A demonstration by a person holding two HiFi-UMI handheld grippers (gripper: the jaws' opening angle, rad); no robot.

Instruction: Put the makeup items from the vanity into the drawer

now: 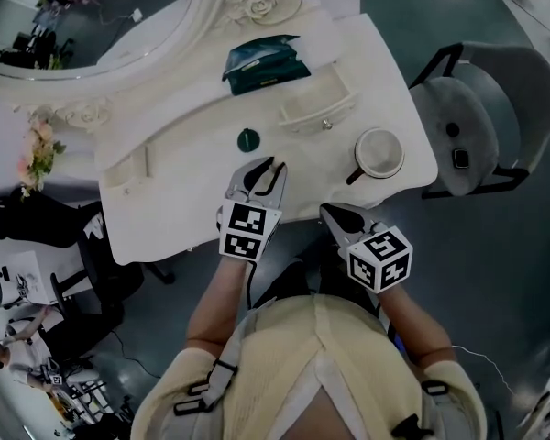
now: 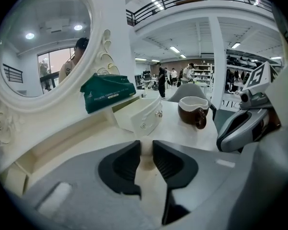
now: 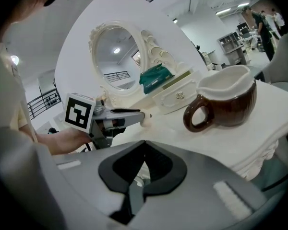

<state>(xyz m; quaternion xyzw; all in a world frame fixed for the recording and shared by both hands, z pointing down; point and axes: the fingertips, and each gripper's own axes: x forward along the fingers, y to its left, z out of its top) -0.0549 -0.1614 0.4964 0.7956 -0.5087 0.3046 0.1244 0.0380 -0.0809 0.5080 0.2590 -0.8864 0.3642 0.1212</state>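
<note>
Small pale item [image 2: 146, 152] — mostly hidden between jaws, kind unclear

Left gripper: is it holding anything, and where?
The left gripper pinches a small cream item between its jaw tips, across its sides; what it is cannot be told.

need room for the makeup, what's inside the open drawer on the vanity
The open drawer shows only a bare pale floor in the head view. Its back end runs under the shelf holding the green packet, so that part is hidden.
</note>
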